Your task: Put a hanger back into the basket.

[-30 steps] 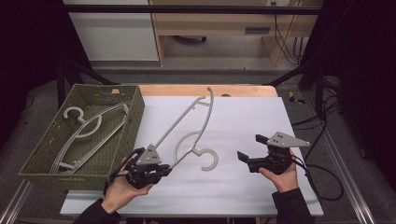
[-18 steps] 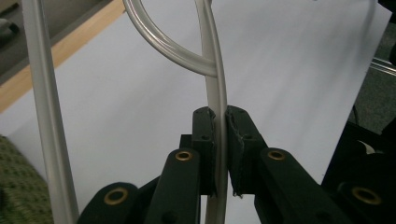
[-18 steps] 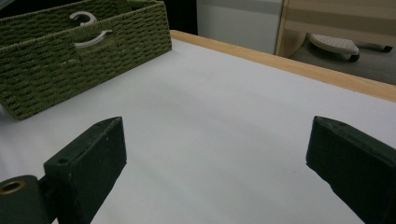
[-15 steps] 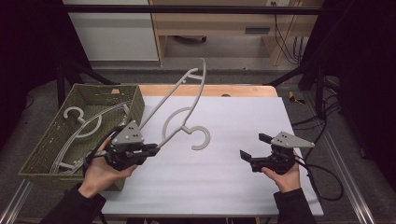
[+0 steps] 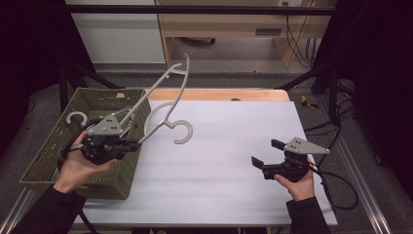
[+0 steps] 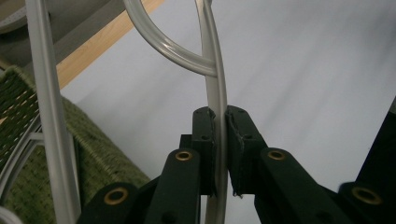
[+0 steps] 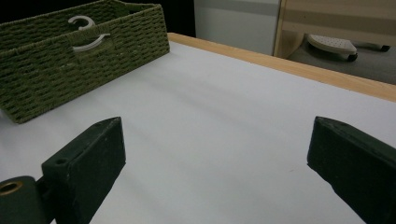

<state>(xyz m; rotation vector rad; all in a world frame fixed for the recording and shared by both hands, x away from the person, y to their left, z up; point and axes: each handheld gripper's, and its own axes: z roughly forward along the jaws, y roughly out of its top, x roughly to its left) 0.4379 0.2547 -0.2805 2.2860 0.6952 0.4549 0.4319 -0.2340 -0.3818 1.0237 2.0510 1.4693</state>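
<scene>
Clearly the white table [image 5: 234,161] leaves room; beside the left gripper [image 5: 127,145] sits the woven basket [image 5: 53,156], likely the destination. That gripper is clamped on the lifted hanger [image 5: 165,105]; the right gripper [image 5: 265,153] waits agape.

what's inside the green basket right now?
In the woven green basket, one white hanger hook shows at the far-left end. The left hand-held gripper, clamping another hanger, covers the rest, so no count.
</scene>
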